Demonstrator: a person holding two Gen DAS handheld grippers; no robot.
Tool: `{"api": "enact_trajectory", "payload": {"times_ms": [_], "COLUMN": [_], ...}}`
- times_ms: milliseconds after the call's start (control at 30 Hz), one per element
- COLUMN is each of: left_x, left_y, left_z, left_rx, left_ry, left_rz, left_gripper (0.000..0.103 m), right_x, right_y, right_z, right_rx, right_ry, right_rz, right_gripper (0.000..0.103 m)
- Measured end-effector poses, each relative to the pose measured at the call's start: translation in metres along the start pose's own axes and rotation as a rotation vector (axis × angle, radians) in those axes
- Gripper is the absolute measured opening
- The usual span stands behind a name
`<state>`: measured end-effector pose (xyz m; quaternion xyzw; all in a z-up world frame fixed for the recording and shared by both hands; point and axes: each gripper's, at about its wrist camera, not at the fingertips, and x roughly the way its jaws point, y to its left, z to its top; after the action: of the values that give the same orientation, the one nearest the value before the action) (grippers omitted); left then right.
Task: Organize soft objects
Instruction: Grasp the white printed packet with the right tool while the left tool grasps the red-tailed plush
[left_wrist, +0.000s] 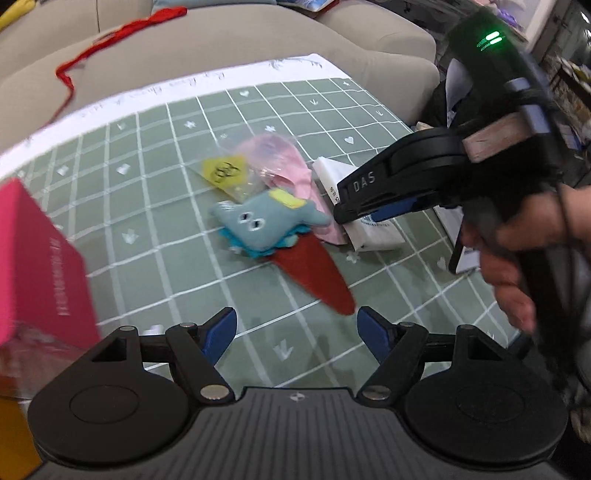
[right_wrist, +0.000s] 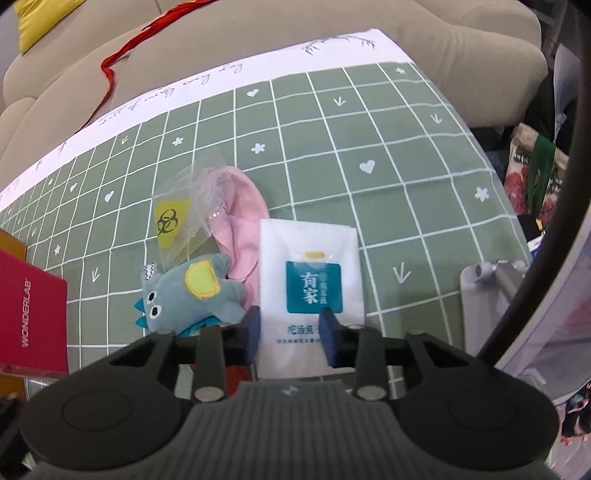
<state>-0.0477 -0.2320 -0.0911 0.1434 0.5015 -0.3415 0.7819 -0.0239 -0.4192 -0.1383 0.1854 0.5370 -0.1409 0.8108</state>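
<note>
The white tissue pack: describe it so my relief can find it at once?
On the green grid-patterned tablecloth, look at the small pile of soft things near the front edge. The flat white plastic tissue pack lies at the pile's right end, beside the pink cloth and the grey-blue plush toy. It alone carries a teal label with white characters, and the right tongs straddle its near end.

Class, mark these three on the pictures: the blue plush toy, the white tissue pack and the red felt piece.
blue plush toy (right_wrist: 192, 299): right wrist view, on its body.
white tissue pack (right_wrist: 312, 258): right wrist view, upper front face.
red felt piece (left_wrist: 317, 275): left wrist view, its middle.
</note>
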Motion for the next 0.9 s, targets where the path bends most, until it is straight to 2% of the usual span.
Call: {"api": "enact_trajectory", "payload": {"times_ms": [167, 267, 367, 667, 767, 833, 900], "left_x": [0.034, 0.052, 0.07, 0.09, 0.096, 0.094, 0.091], "left_y": [-0.002, -0.003, -0.002, -0.016, -0.024, -0.024, -0.023], "left_z": [0.006, 0.013, 0.017, 0.023, 0.022, 0.018, 0.015], "left_rx": [-0.072, -0.109, -0.127, -0.07, -0.028, -0.044, -0.047], "left_ry": [-0.001, 0.0, 0.018, -0.066, -0.101, -0.116, -0.12], "left_rz": [-0.033, -0.02, -0.002, 0.129, 0.175, 0.18, 0.184], "left_gripper": [0.087, 0.087, 0.089, 0.094, 0.088, 0.08, 0.066], "right_x": [-0.003, -0.001, 0.002, 0.004, 0.004, 0.005, 0.005], "right_y": [-0.006, -0.007, -0.009, -0.008, -0.009, -0.01, -0.012], "right_z": [0.0, -0.001, -0.002, -0.001, -0.001, -0.001, -0.001], "right_rx": [0.023, 0.032, 0.038, 0.027, 0.024, 0.03, 0.037], "right_ry": [-0.004, 0.01, 0.025, 0.025, 0.024, 0.027, 0.029], "right_rz": [0.01, 0.018, 0.038, 0.05, 0.052, 0.061, 0.072], "right_gripper": [0.028, 0.021, 0.021, 0.021, 0.021, 0.021, 0.021]}}
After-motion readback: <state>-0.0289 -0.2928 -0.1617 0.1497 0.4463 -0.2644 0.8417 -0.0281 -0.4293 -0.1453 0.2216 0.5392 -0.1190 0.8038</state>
